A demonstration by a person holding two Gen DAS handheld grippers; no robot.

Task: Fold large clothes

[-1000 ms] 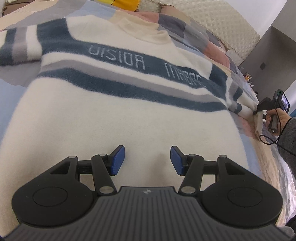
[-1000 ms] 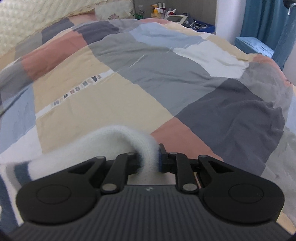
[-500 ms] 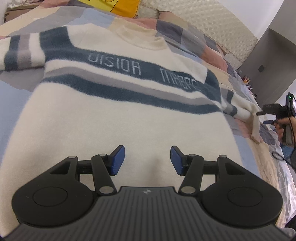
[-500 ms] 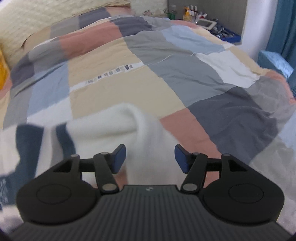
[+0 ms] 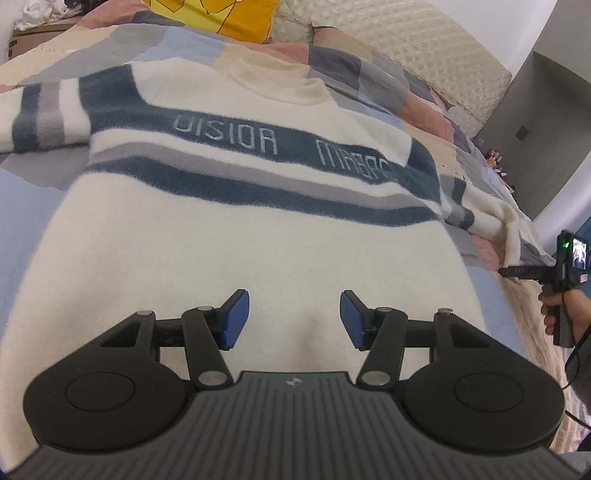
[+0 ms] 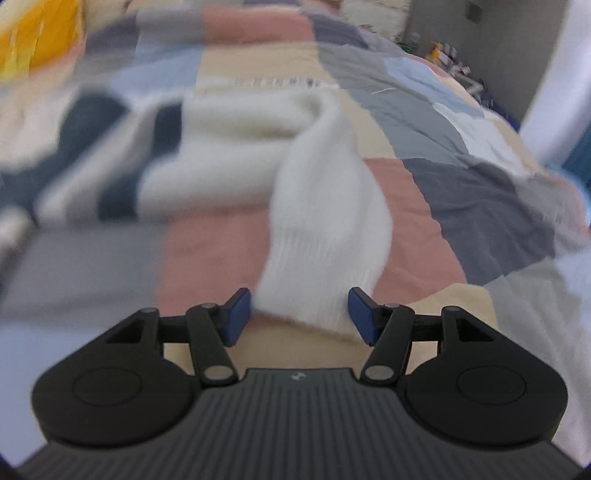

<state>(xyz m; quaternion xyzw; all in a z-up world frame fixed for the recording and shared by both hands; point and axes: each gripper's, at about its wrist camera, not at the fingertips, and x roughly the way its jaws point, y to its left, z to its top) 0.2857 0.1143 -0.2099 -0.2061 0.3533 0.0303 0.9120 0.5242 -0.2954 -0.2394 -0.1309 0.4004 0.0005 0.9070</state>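
A cream sweater [image 5: 229, 236] with dark blue and grey chest stripes lies face up on the patchwork bedspread [image 5: 373, 70]. My left gripper [image 5: 294, 318] hovers open over its lower body, nothing between the blue pads. In the right wrist view the sweater's right sleeve [image 6: 325, 229] lies bent on the bedspread, its ribbed cuff end reaching down between the jaws of my right gripper [image 6: 300, 315]. Those jaws stand open, and the pads do not press the cuff. The same gripper [image 5: 517, 272] shows in the left wrist view at the right edge, held by a hand [image 5: 569, 314].
A yellow pillow [image 5: 229, 14] and a quilted cream headboard [image 5: 406, 40] lie beyond the collar. A shelf with small bottles [image 6: 443, 48] stands at the far right of the bed, near a blue curtain [image 6: 580, 147]. A cable hangs from the hand-held gripper.
My right gripper let go of the sleeve cuff, opened, and drew back and rolled; the sleeve now lies bent on the bedspread. My left gripper stayed open over the sweater body.
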